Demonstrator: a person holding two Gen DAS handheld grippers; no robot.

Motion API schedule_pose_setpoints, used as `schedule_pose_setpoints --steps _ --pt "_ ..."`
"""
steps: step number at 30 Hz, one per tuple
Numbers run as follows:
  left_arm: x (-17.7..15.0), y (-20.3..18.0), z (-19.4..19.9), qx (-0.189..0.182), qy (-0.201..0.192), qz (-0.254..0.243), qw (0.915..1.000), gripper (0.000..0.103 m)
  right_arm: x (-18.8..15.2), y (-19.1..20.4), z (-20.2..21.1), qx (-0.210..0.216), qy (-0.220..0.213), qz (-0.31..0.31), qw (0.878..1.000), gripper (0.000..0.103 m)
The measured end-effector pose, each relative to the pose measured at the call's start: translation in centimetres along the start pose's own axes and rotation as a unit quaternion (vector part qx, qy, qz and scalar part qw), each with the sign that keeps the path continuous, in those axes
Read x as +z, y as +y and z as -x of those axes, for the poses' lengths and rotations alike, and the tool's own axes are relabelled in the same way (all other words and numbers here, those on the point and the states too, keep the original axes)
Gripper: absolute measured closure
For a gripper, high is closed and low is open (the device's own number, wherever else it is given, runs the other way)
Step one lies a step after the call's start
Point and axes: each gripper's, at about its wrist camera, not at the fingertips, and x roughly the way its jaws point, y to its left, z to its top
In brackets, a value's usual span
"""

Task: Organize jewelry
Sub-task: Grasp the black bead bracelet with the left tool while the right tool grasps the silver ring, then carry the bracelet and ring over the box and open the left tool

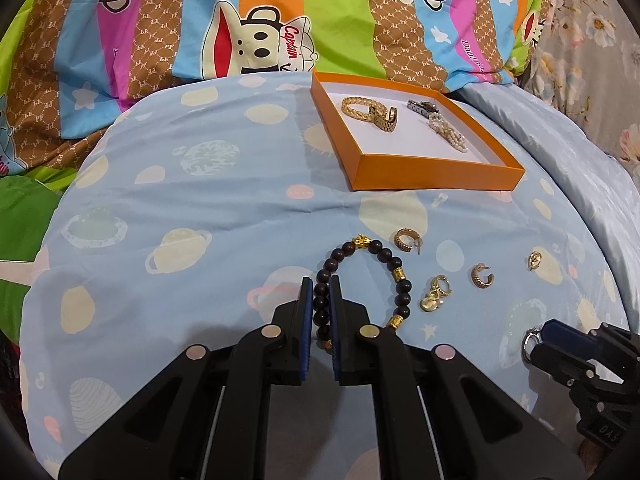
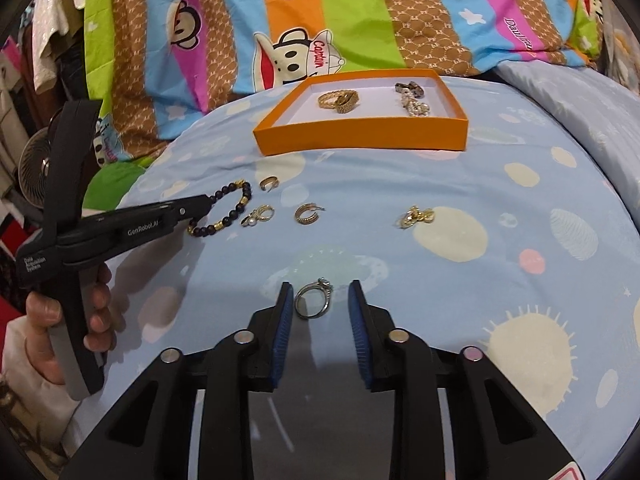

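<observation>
On the bed (image 1: 200, 184): loose jewelry, orange box (image 1: 436, 172) beyond.
Left tool (image 1: 321, 284): clamped on dark bead bracelet (image 1: 384, 256), apparently still touching the sheet.
Right tool (image 2: 320, 292): spread wide around silver ring (image 2: 314, 300), not touching.

Glossy dark bead bracelet (image 1: 362, 280), shiny metal ring (image 2: 314, 300), matt cloth sheet (image 2: 500, 240).

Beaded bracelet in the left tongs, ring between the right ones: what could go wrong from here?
1. The left tongs pinch only a few beads of the beaded bracelet; the rest trails on the bedsheet and could drag the pearl earring beside it.
2. The silver ring lies flat between the open right tongs; closing could flick it away on the soft sheet.
</observation>
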Motion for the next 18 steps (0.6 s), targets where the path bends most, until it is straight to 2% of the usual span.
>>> schedule_pose_setpoints --steps 8,9,10,18 --pt "-0.09 -0.15 0.01 -0.004 -0.001 -0.005 1.0 0.096 0.23 0.31 -0.66 -0.006 0.008 0.01 1.0 0.086" --pt "-0.09 -0.18 0.05 -0.004 0.0 -0.005 1.0 0.096 0.22 0.26 -0.65 -0.007 0.007 0.01 1.0 0.089" --pt "-0.09 -0.15 0.08 -0.005 -0.001 -0.005 1.0 0.096 0.22 0.16 -0.67 -0.007 0.008 0.008 1.0 0.099" --pt "-0.07 -0.37 0.55 -0.02 -0.003 -0.003 0.9998 0.096 0.39 -0.15 -0.24 -0.007 -0.005 -0.002 1.0 0.099"
